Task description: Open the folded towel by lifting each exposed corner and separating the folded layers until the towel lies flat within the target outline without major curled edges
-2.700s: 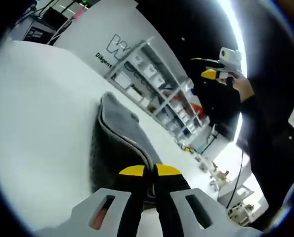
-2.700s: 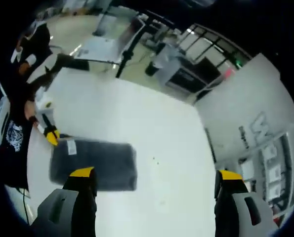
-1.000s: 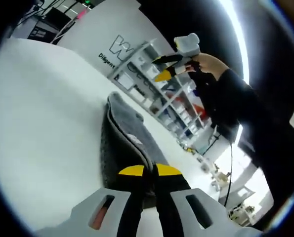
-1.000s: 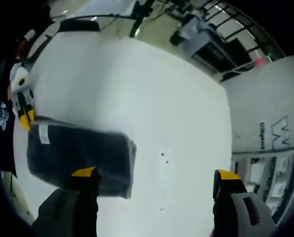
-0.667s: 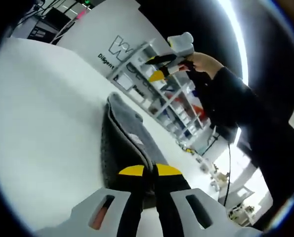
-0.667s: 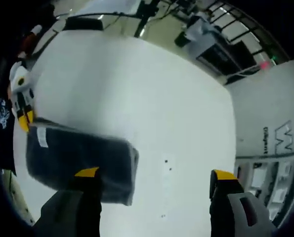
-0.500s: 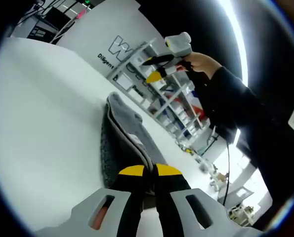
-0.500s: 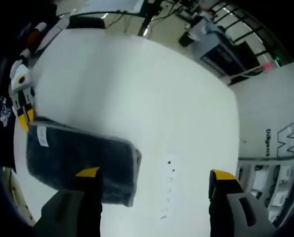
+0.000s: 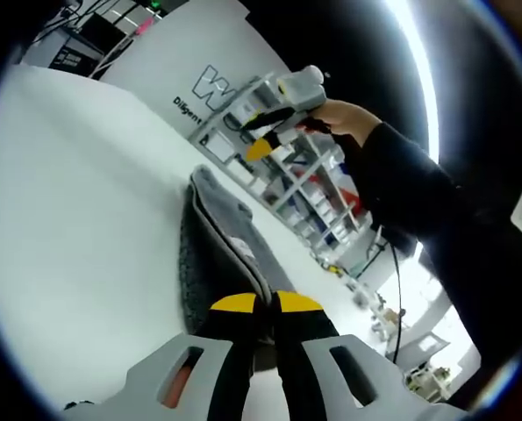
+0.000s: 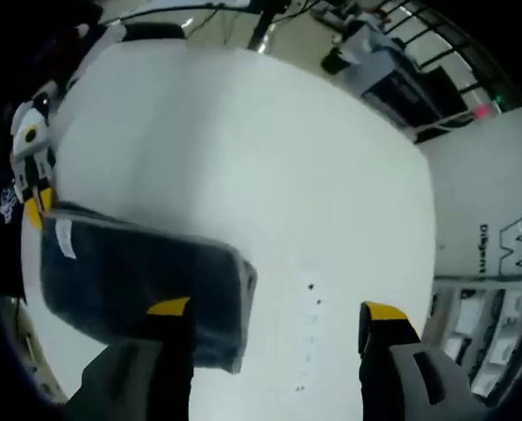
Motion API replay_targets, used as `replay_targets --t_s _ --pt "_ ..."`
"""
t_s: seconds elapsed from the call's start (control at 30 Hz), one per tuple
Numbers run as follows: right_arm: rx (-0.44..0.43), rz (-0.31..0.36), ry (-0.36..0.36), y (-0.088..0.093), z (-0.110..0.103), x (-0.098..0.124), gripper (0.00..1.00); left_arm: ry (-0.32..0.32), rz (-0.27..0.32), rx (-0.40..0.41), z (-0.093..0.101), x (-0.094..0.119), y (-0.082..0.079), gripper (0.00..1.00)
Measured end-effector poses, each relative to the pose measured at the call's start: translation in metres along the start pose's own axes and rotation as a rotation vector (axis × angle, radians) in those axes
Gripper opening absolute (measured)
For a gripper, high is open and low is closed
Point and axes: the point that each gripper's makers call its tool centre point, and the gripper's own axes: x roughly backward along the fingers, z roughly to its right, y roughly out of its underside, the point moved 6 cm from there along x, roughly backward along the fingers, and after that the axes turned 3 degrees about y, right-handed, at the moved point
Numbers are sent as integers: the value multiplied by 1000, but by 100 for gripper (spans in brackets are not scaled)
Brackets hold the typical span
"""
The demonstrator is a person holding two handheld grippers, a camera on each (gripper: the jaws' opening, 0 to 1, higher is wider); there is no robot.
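The folded grey towel (image 10: 142,281) lies on the white bench (image 10: 243,149), one corner pinched between the closed jaws of the left hand-held gripper (image 9: 257,303). The right hand-held gripper (image 10: 269,311) hovers above the far folded edge, jaws wide apart and empty. Likely risk: if the left one pulls before the right one catches a layer, the whole stack may drag or slip instead of separating, leaving curled edges. Background shelves (image 9: 282,175) hold small items too blurred to identify.
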Motion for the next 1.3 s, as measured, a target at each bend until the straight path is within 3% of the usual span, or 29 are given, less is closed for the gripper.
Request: replay_targets --t_s 0.23,0.4,0.6,0.73,1.07,1.13,1.27,1.3 --pt "-14 31 -29 -2 -6 -6 66 13 -4 8 1 2 -1 5" --pt "3 19 -89 -1 -17 -17 65 14 -12 1 4 0 -2 5" --pt "7 39 -143 -7 -25 -35 55 13 -27 -9 4 -4 -2 5" --pt "4 47 -165 -9 -22 -45 49 10 -34 -19 4 -5 -3 5" --pt "5 61 -184 -6 -17 -68 49 8 -45 -23 5 -7 -5 5" --pt "21 117 -206 -12 -19 -71 44 5 -47 -21 4 -8 -5 5" --pt "12 109 -226 -13 -20 -72 20 3 -52 -9 2 -8 -3 5" --pt "14 107 -225 -13 -20 -72 19 2 -53 -8 1 -8 -3 5"
